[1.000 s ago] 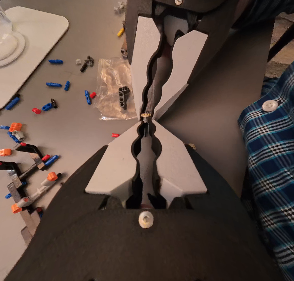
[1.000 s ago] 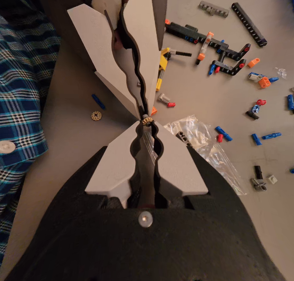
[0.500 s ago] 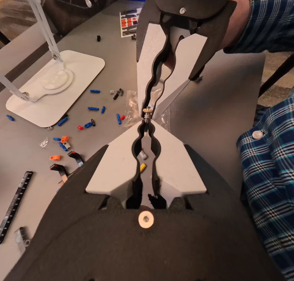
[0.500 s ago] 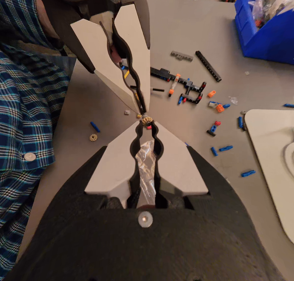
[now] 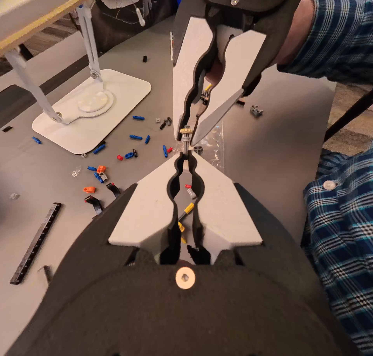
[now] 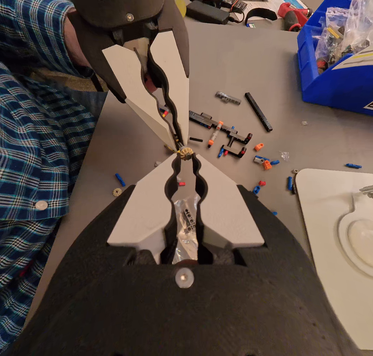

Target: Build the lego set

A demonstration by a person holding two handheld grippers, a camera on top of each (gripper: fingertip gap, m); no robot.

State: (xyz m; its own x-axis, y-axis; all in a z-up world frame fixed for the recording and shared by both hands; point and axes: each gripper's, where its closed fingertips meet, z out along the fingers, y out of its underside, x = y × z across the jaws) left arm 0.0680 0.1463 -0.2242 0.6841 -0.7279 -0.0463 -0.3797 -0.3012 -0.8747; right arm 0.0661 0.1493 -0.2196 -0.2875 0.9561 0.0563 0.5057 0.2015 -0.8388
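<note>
Above table centre, we're pinching axle [image 5: 185, 144] w/ left gripper [image 5: 185, 155], right gripper [image 6: 184, 156] clamping tan gear [image 6: 185, 151]; keeping both coaxial, pushing straight.

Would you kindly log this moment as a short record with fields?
left gripper: shut on the axle
right gripper: shut on the tan gear
gear: on the axle, held tip to tip above the table
spare gear: lying on the table near the plaid shirt
black frame: on the table, untouched
blue bin: far right, holds bags
</note>
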